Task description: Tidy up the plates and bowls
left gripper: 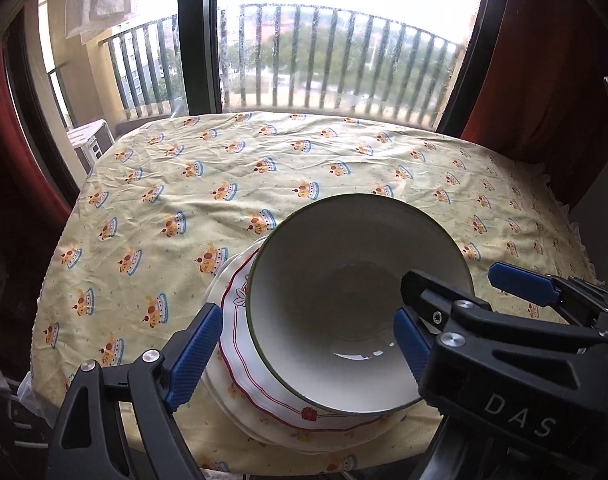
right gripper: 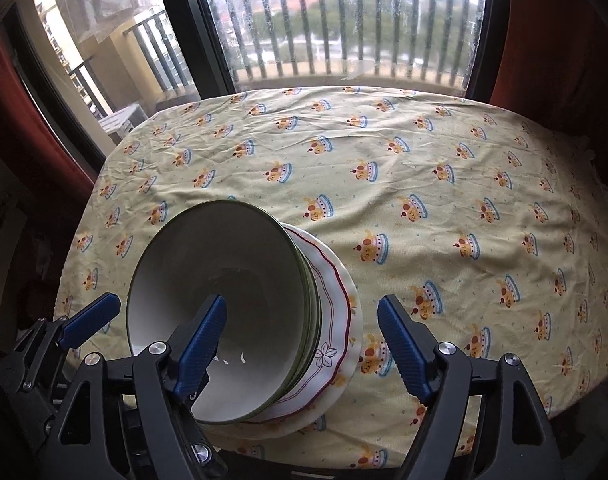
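A stack of white bowls with green rims (left gripper: 344,256) (right gripper: 207,264) stands on a stack of white plates with a red wavy line (left gripper: 239,344) (right gripper: 336,312), near the front edge of the table. My left gripper (left gripper: 304,350) is open: one finger is outside the plates on the left, and the other hangs over the top bowl's inside. My right gripper (right gripper: 302,312) (left gripper: 458,276) is open too, with its left finger over the bowl and its right finger beyond the plates. Neither one holds anything. One blue-padded finger of the left gripper (right gripper: 91,320) shows beside the bowls.
A yellow tablecloth with a crown pattern (left gripper: 263,168) (right gripper: 444,168) covers the table. Behind it are a window and a balcony railing (left gripper: 324,60), with red curtains (left gripper: 544,80) on both sides. The table's front edge lies just under the grippers.
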